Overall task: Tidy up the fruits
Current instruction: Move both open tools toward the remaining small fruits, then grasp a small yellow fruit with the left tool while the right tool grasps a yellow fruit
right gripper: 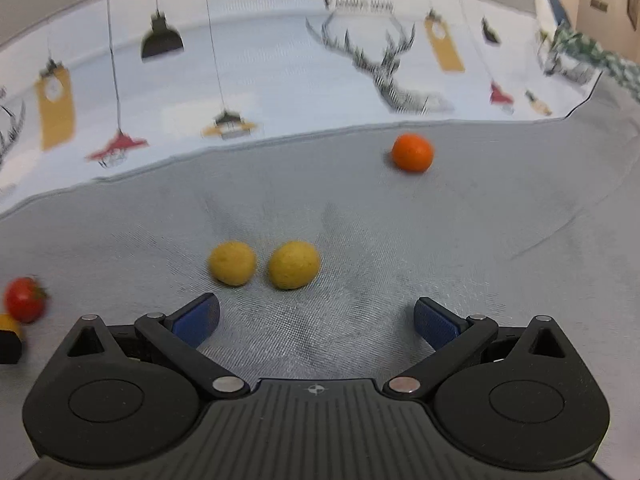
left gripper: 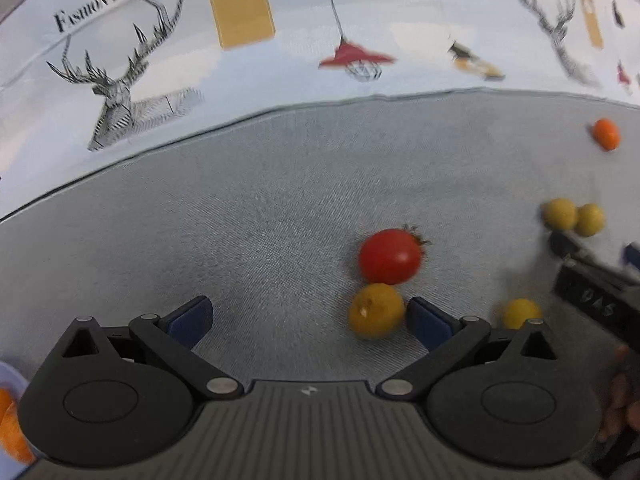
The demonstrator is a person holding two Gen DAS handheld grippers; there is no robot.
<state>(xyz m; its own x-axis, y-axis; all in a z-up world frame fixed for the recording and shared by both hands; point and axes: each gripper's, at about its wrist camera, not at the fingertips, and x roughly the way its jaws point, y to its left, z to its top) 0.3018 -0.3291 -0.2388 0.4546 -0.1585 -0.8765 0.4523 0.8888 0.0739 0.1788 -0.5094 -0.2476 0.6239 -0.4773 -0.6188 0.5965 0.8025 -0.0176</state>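
In the left wrist view my left gripper is open over the grey cloth. A yellow-orange fruit lies just inside its right finger, with a red tomato touching it from behind. Another yellow fruit lies to the right, two yellow fruits farther right, and an orange at the far right. In the right wrist view my right gripper is open with nothing between its fingers. Two yellow fruits lie just ahead of it, an orange beyond, and the tomato at the left edge.
A pale bowl rim with orange fruit in it shows at the lower left. The other gripper and a hand are at the right. A printed white cloth with deer and lamps borders the grey cloth at the back.
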